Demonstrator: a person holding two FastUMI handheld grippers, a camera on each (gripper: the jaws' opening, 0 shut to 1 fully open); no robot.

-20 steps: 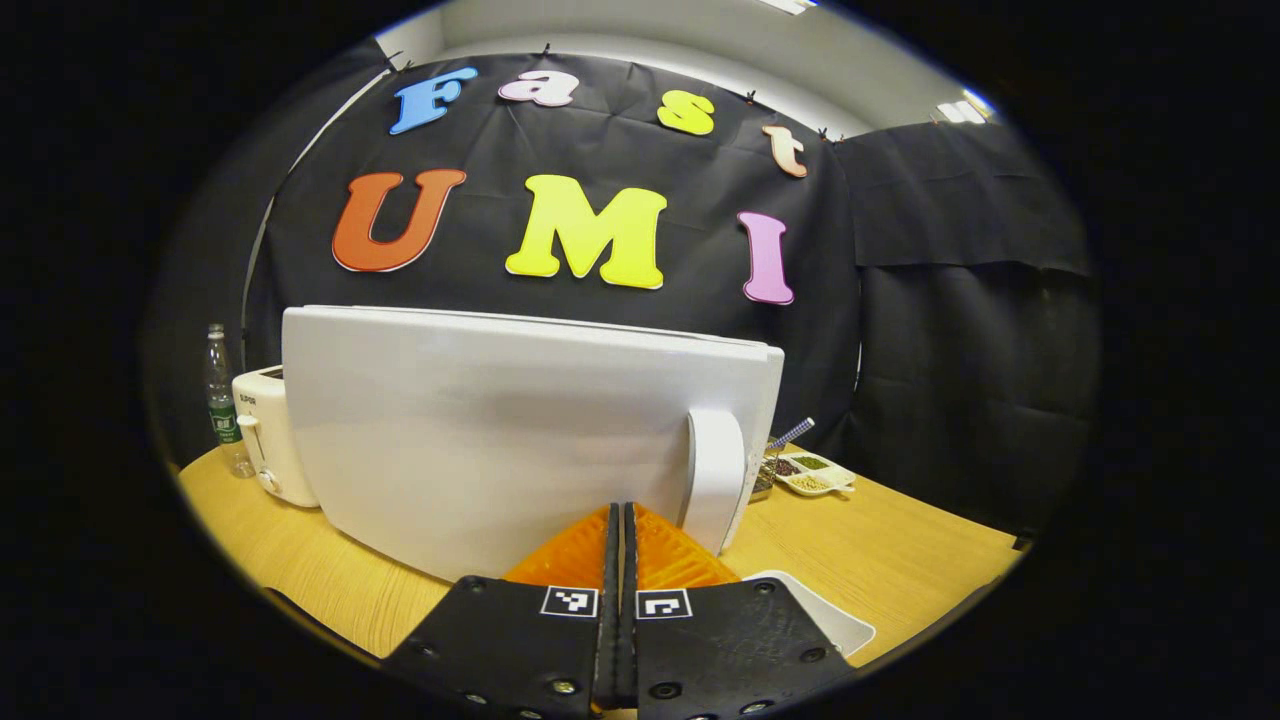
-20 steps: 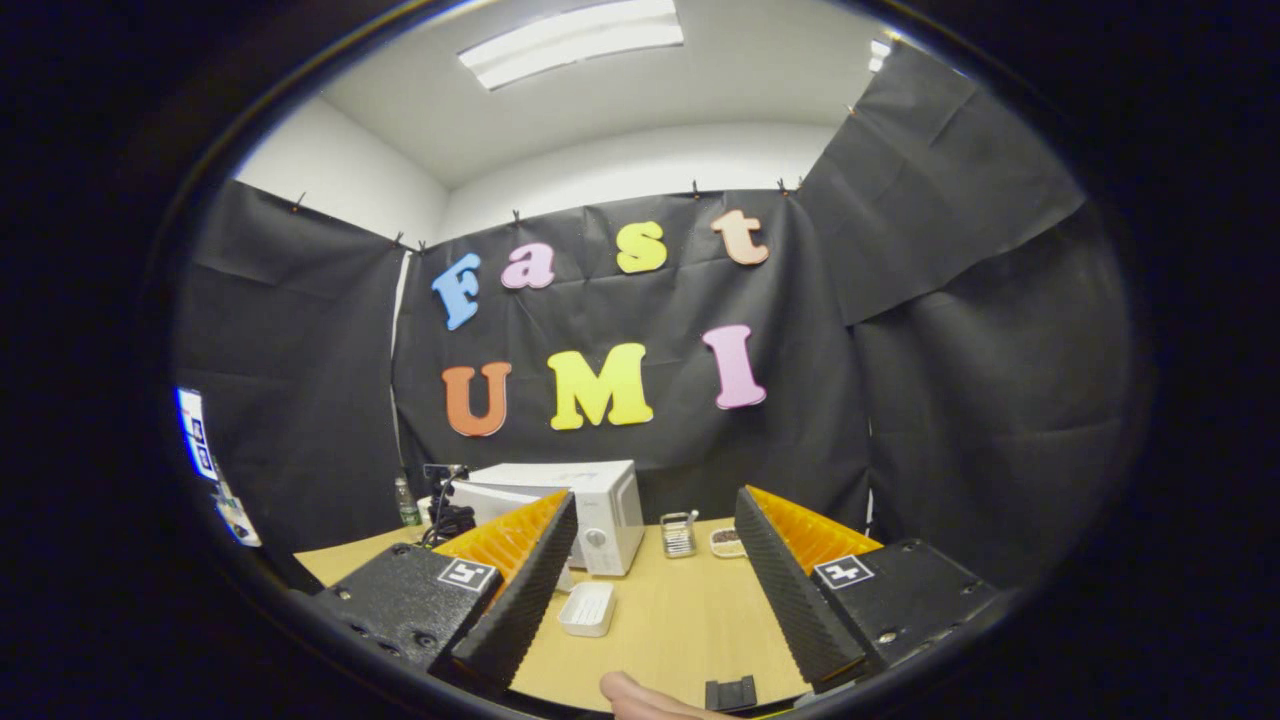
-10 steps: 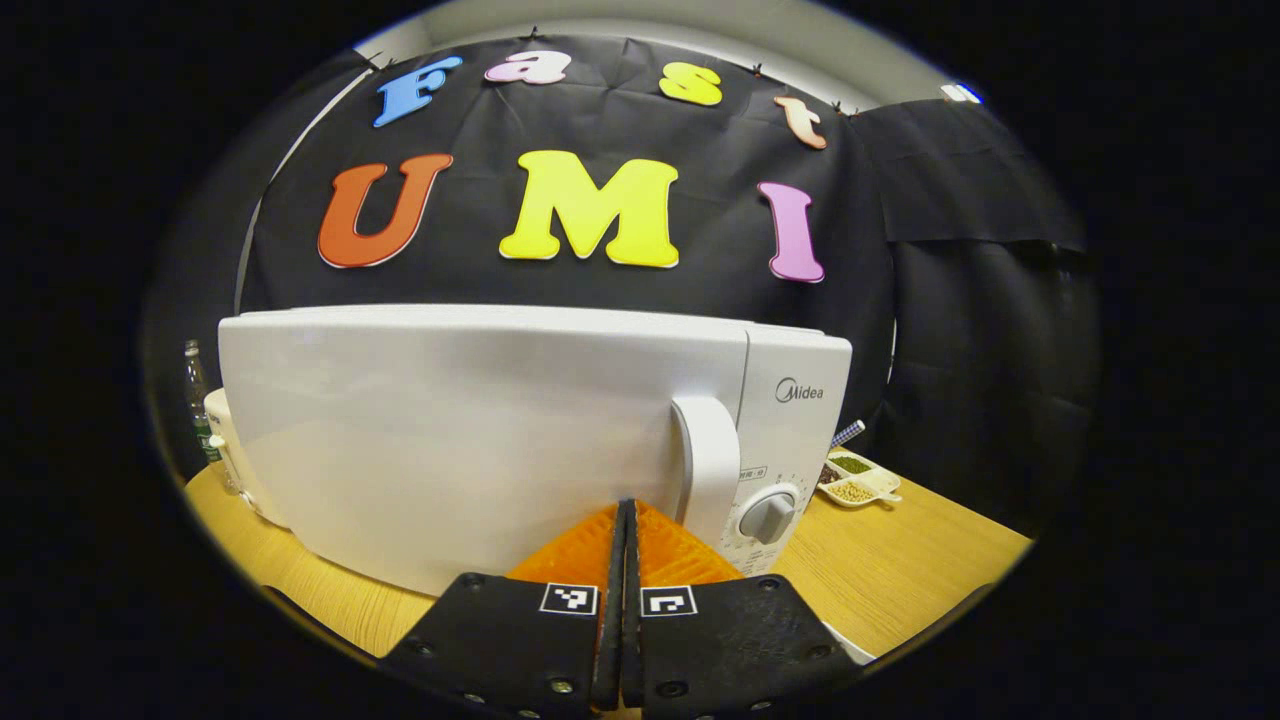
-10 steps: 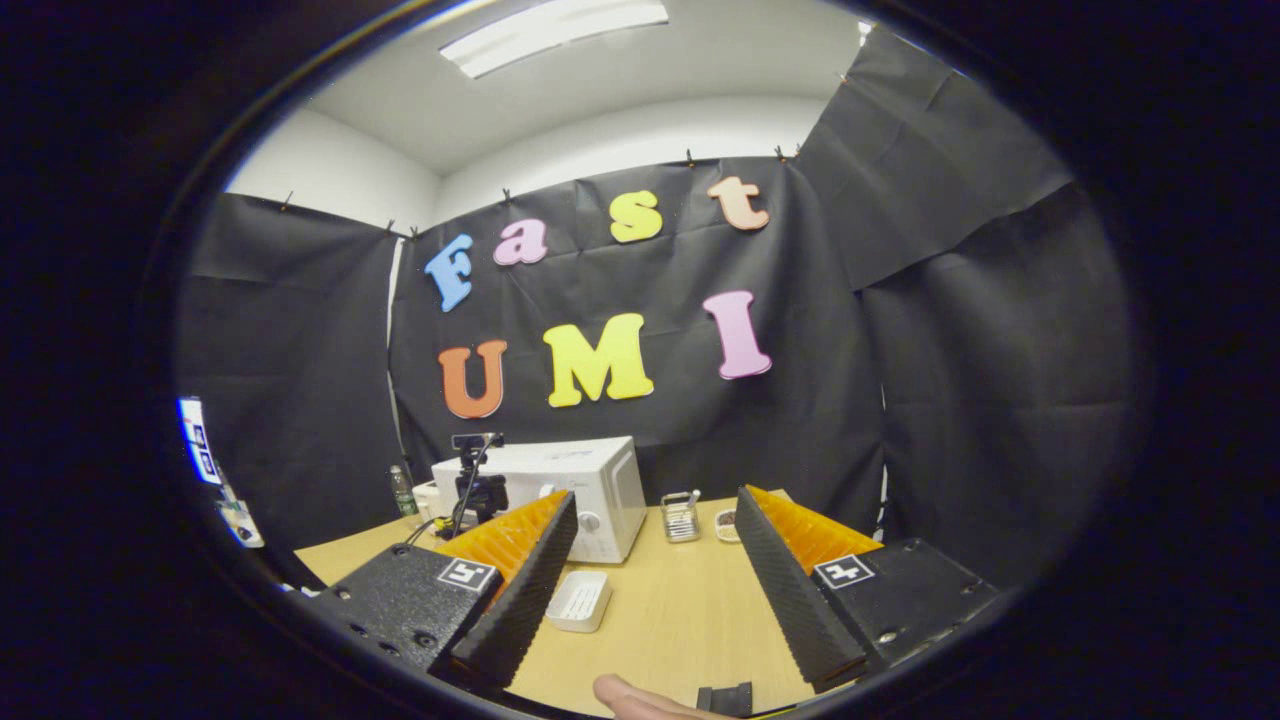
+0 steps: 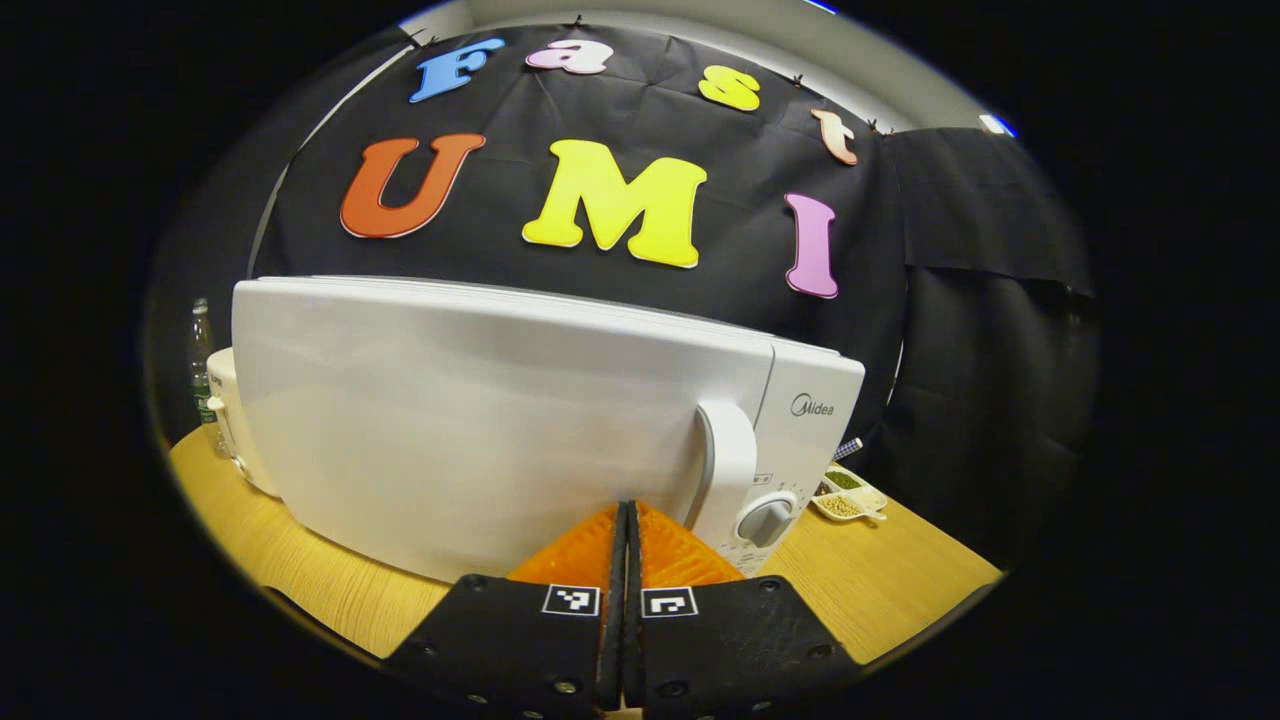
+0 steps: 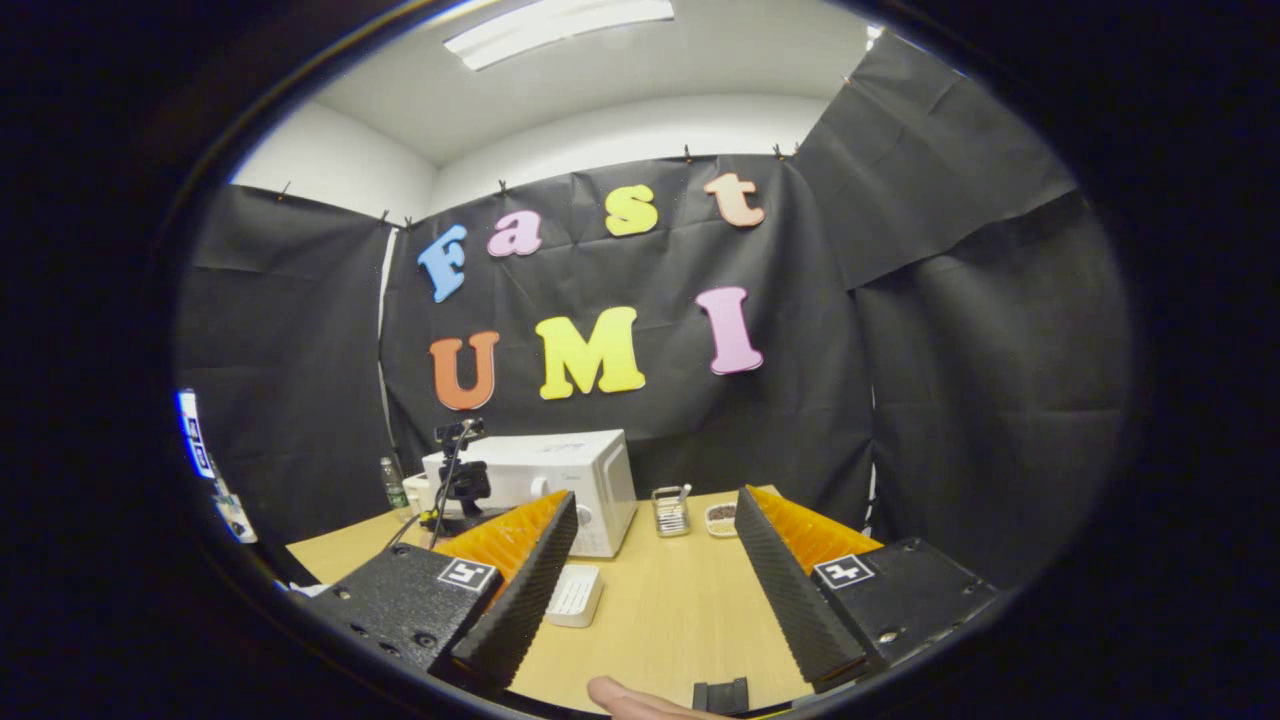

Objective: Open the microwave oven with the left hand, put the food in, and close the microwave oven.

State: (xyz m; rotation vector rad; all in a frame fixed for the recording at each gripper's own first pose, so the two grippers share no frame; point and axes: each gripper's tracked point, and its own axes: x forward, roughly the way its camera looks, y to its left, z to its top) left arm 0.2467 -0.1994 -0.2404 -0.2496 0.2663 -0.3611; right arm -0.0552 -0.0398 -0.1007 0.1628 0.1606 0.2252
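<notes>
The white microwave (image 5: 480, 420) stands close in front of me in the left gripper view, its door flush with the control panel. The door's handle (image 5: 730, 470) and the grey knob (image 5: 765, 520) sit just right of my left gripper (image 5: 625, 512), which is shut with nothing between its fingers and has its tips at the door's lower edge. In the right gripper view the microwave (image 6: 570, 470) is far off on the table. My right gripper (image 6: 656, 495) hangs open and holds nothing. A white tray (image 6: 575, 595) lies on the table before the microwave.
A white toaster (image 5: 225, 420) and a water bottle (image 5: 200, 360) stand left of the microwave. A divided dish of beans (image 5: 845, 495) and a metal holder (image 6: 670, 510) sit to its right. The wooden table (image 6: 660, 620) stretches toward me, with a thumb (image 6: 630, 700) at the bottom.
The microwave door swung from ajar to flush shut while my shut left gripper stayed against it. The right gripper stayed open and only drifted slightly.
</notes>
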